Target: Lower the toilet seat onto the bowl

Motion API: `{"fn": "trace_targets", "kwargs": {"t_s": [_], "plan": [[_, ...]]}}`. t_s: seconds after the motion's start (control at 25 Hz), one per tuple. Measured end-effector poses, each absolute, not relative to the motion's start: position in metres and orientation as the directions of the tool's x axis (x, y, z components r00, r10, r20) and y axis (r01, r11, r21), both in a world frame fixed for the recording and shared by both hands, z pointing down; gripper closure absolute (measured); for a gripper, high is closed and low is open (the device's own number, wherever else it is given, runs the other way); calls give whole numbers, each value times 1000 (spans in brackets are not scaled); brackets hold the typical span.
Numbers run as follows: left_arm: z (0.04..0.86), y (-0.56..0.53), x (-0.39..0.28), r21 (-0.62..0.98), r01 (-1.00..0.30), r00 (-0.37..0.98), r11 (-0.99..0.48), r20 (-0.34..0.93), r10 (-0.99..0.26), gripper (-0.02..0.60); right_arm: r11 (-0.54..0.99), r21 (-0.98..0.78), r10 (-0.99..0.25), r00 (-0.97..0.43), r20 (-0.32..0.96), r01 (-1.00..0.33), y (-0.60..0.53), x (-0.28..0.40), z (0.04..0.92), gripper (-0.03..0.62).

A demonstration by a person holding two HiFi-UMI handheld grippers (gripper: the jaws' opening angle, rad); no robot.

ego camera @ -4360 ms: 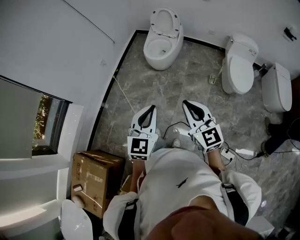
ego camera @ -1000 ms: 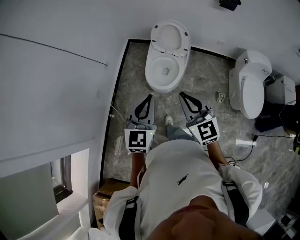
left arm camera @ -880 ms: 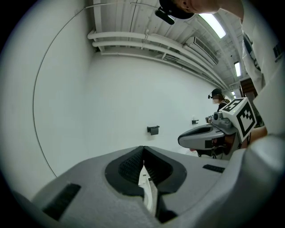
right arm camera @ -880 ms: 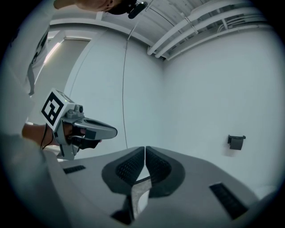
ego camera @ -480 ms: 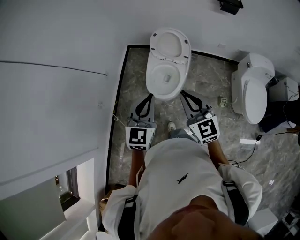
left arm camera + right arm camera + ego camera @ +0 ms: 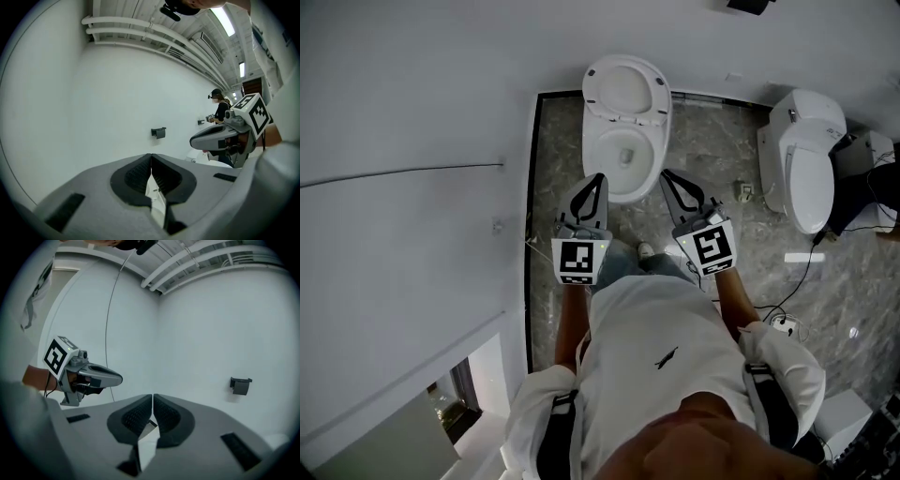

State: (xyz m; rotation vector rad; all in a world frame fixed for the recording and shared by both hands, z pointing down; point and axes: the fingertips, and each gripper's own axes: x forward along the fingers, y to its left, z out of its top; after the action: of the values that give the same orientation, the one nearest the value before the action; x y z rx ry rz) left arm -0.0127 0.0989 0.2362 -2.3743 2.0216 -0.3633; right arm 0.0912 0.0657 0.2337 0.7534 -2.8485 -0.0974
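The white toilet [image 6: 622,159] stands against the far wall, its seat [image 6: 625,89] raised upright above the open bowl. My left gripper [image 6: 598,178] is shut and empty, its tip over the bowl's front left rim. My right gripper [image 6: 667,174] is shut too, just off the bowl's front right side. Neither touches the seat. In the left gripper view the shut jaws [image 6: 151,157] point at the white wall, with the right gripper [image 6: 220,136] beside them. The right gripper view shows its shut jaws [image 6: 153,397] and the left gripper [image 6: 93,376].
A second toilet [image 6: 802,164] with its lid down stands to the right. Cables [image 6: 797,281] trail over the grey marble floor. A black wall holder [image 6: 158,132] hangs above. A person [image 6: 218,105] stands far off. A white wall [image 6: 412,169] runs close along the left.
The toilet has come closer in the head view, and both grippers have moved forward from short of the bowl to its front rim. Their jaws have stayed shut.
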Motion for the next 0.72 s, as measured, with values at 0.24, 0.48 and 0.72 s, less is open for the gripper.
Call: {"fn": "trace_targets", "kwargs": {"t_s": [0.24, 0.48, 0.72], "plan": [[251, 50, -45, -136, -964, 206, -230, 171, -964, 552, 825, 139, -565, -804, 186, -547, 22, 67, 252, 562], [263, 2, -83, -123, -948, 271, -293, 172, -947, 552, 772, 159, -636, -749, 186, -616, -21, 37, 260, 562], [278, -43, -114, -105, -920, 350, -377, 211, -913, 552, 713, 136, -700, -687, 196, -688, -59, 5, 267, 560]]}}
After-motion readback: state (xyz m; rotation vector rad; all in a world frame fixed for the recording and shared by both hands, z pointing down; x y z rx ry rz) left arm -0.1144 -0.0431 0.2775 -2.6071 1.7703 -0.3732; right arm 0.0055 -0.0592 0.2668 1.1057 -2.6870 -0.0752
